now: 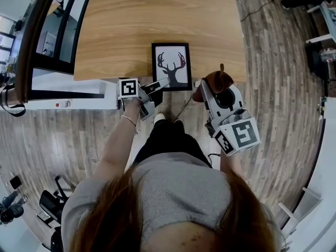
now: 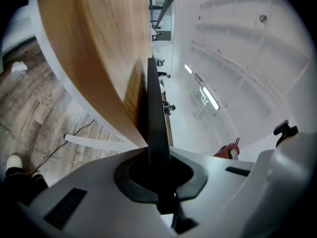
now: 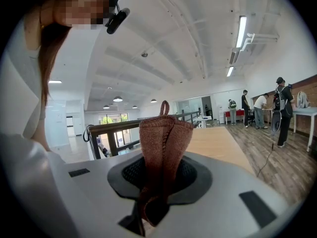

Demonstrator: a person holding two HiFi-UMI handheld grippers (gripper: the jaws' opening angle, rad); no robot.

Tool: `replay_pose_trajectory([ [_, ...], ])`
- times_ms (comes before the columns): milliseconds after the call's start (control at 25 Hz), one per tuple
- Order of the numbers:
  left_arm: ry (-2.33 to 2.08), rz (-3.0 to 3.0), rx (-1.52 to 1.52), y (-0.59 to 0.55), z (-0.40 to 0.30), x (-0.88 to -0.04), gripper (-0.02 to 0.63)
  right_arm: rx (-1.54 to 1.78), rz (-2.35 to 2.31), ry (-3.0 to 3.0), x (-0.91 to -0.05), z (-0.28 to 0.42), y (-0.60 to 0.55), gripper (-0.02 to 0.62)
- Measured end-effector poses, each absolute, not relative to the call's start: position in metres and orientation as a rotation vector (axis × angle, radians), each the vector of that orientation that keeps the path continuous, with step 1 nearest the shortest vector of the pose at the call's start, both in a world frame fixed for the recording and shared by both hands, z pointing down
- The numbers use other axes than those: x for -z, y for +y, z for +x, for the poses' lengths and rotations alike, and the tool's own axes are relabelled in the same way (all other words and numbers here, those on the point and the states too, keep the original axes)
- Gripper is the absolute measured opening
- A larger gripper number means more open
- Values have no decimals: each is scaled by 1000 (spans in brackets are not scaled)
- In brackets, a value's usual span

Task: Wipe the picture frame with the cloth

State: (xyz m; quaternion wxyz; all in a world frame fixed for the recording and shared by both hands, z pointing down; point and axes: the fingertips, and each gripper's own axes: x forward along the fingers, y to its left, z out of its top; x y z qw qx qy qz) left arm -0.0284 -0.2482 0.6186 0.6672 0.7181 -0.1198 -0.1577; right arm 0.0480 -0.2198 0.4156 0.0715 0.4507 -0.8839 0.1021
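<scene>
A black picture frame (image 1: 171, 66) with a deer silhouette lies flat at the near edge of the wooden table (image 1: 131, 25). My left gripper (image 1: 159, 86) is shut on the frame's near left corner. In the left gripper view the frame (image 2: 154, 108) shows edge-on between the jaws, close to the table top (image 2: 94, 43). My right gripper (image 1: 211, 90) hovers just right of the frame at the table edge, shut on a bunched brown cloth (image 1: 216, 81). The right gripper view shows the cloth (image 3: 163, 143) sticking up from the jaws, its loop on top.
Below the table's near edge are plank floor (image 1: 273, 62), the person's shoes (image 1: 159, 118) and a thin cable (image 1: 184, 106). A white unit (image 1: 68, 96) and dark railing (image 1: 31, 41) stand left. Several people (image 3: 280, 103) stand far off by desks.
</scene>
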Motion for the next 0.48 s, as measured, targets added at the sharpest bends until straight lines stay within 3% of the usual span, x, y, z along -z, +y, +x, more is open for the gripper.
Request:
replay_pose_trajectory([
  [480,-154,1603,431,-245,-31,-619,20,-373,1330,-2630,-434,41,-217,97],
])
